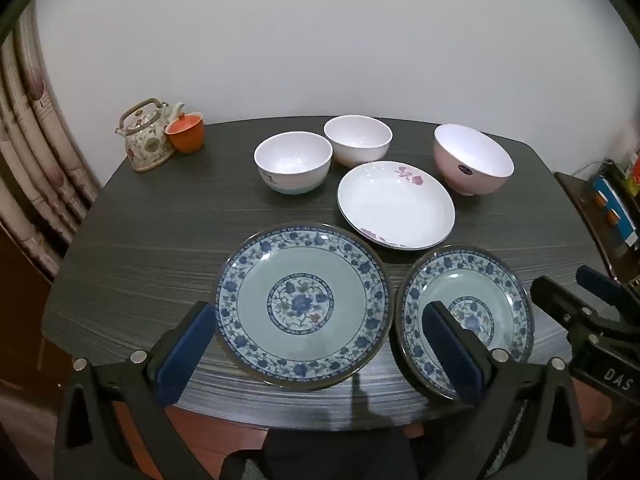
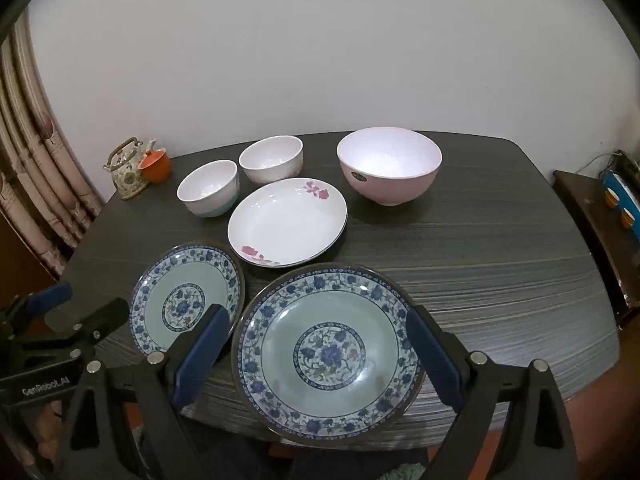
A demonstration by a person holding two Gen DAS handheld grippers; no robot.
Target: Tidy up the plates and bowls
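Note:
On the dark wood-grain table (image 1: 160, 240) near its front edge lie two blue-and-green floral plates side by side. The left plate (image 1: 302, 306) (image 2: 186, 298) shows between the wide-open fingers of my left gripper (image 1: 320, 344). The right plate (image 2: 328, 352) (image 1: 466, 316) shows between the wide-open fingers of my right gripper (image 2: 320, 356). Neither gripper holds anything. Behind them sits a white plate with pink flowers (image 1: 396, 204) (image 2: 288, 222). Farther back stand two small white bowls (image 1: 293, 162) (image 1: 358, 140) and a larger pink bowl (image 1: 472, 160) (image 2: 390, 164).
A floral teapot (image 1: 146, 136) and an orange lidded cup (image 1: 186, 132) stand at the table's back left corner. A curtain hangs at the left, a white wall lies behind, and a low cabinet (image 2: 592, 216) with clutter stands at the right.

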